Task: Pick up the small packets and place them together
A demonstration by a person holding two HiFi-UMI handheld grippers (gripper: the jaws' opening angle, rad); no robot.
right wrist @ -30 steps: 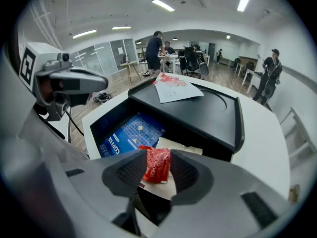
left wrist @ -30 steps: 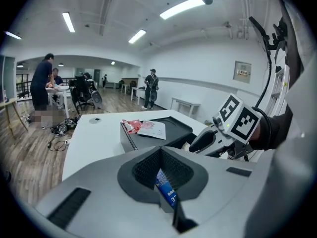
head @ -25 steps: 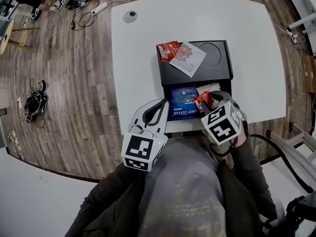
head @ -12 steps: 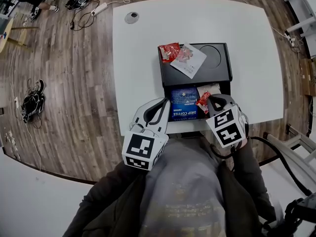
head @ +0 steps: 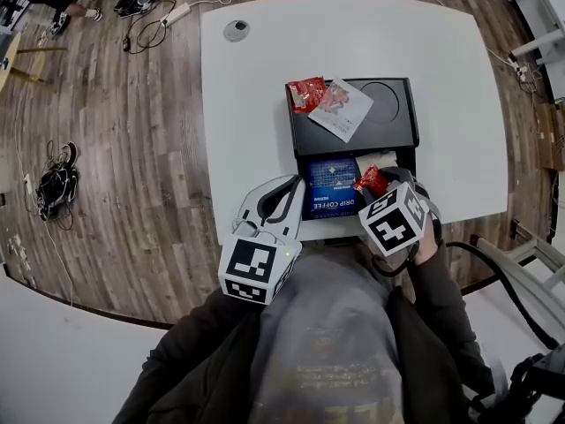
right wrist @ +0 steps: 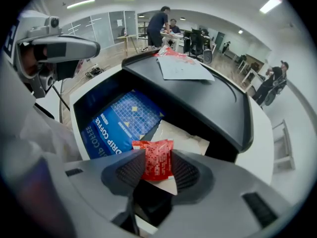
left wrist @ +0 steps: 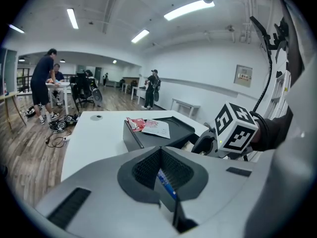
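Note:
A black box point(head: 393, 129) stands on the white table point(head: 247, 131) with its drawer pulled out toward me. On its lid lie a red packet point(head: 305, 93) and a white packet point(head: 341, 109). A blue drip-coffee box point(head: 329, 188) and white sachets point(head: 375, 158) fill the drawer. My right gripper point(head: 378, 180) points steeply down over the drawer's right side. Its jaws have just been opening, and a second red packet point(right wrist: 156, 160) sits flat between the pads point(right wrist: 130, 170), reaching from one to the other. My left gripper point(head: 294, 184) hovers at the drawer's left front corner, shut and empty.
A round grey disc point(head: 234, 30) lies at the table's far left corner. Cables and shoes litter the wooden floor point(head: 106, 148) to the left. People stand at desks point(left wrist: 47, 81) in the distance. The table's near edge runs just below the drawer.
The red packet looked narrow and squeezed at the right gripper's tips half a second ago; it now shows broad. The right gripper's marker cube has tilted and shifted slightly left. The left gripper stayed put.

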